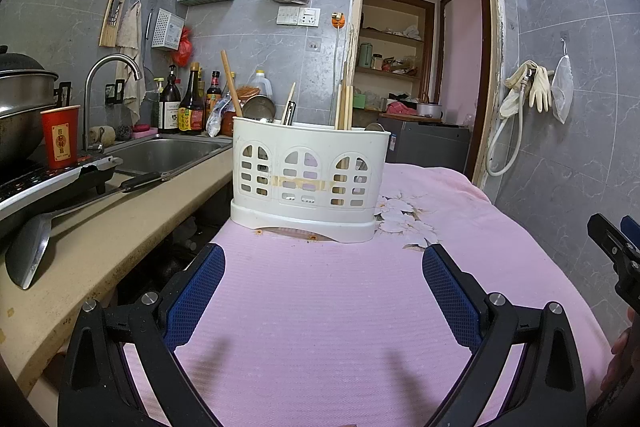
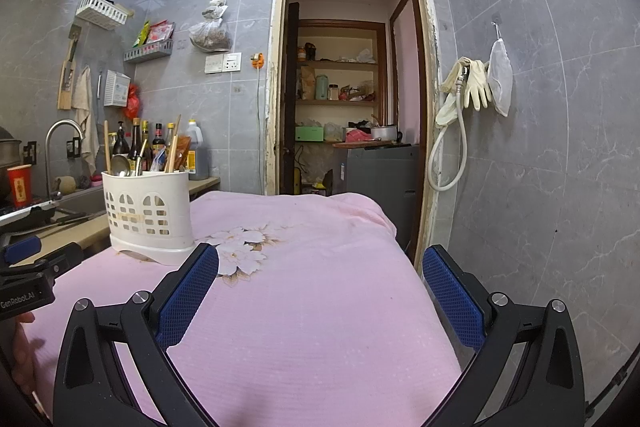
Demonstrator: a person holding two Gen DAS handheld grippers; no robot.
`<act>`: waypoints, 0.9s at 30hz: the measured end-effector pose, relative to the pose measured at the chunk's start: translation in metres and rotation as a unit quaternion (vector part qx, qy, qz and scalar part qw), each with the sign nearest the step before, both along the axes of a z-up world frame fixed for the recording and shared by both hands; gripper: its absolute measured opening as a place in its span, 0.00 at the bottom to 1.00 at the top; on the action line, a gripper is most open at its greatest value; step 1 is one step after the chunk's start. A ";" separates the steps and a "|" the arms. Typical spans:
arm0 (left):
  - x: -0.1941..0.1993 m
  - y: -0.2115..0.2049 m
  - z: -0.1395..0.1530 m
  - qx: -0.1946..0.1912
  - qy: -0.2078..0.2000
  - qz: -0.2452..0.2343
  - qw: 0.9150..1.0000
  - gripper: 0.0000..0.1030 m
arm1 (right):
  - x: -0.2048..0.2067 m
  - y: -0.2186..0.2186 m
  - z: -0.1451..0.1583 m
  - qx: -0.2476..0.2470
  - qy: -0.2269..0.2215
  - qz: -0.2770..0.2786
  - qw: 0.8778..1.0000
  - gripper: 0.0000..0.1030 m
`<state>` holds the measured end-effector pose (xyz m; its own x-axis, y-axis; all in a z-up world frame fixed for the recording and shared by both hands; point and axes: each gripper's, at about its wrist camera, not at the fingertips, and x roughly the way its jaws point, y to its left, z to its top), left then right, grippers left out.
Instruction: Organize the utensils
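Observation:
A white plastic utensil holder (image 1: 310,183) with arched cut-outs stands on a pink cloth (image 1: 320,307). Chopsticks (image 1: 346,107), a wooden stick, a knife and round metal spoons stick up out of it. My left gripper (image 1: 323,263) is open just in front of the holder, with nothing between its blue pads. In the right wrist view the holder (image 2: 148,215) stands at the left, and my right gripper (image 2: 320,263) is open over the bare cloth (image 2: 312,307), to the right of the holder. The right gripper's tip (image 1: 616,247) shows at the left view's right edge.
To the left runs a beige counter (image 1: 100,239) with a metal spatula (image 1: 32,251), a sink (image 1: 168,155), a tap, sauce bottles (image 1: 192,107), a red cup (image 1: 60,137) and a stove with a pot. A doorway (image 2: 348,87) opens behind the cloth-covered table.

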<state>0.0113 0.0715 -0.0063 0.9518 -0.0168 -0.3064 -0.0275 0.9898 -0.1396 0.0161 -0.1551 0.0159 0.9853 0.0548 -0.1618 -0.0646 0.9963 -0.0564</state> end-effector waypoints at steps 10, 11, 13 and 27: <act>0.000 0.000 0.000 0.000 0.000 0.000 1.000 0.94 | 0.000 -0.001 0.000 0.001 0.001 0.000 1.000 1.00; 0.000 0.000 0.000 0.000 0.000 0.000 1.000 0.94 | 0.000 -0.001 0.000 0.001 0.001 0.000 1.000 1.00; 0.000 0.000 0.000 0.000 0.000 0.000 1.000 0.94 | 0.000 -0.001 0.000 0.001 0.000 0.000 1.000 1.00; 0.000 0.000 0.000 0.000 0.000 0.000 1.000 0.94 | -0.001 -0.003 0.000 0.003 0.003 -0.002 1.000 1.00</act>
<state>0.0114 0.0714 -0.0063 0.9518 -0.0164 -0.3064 -0.0280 0.9897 -0.1400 0.0155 -0.1582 0.0155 0.9846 0.0517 -0.1668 -0.0610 0.9968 -0.0508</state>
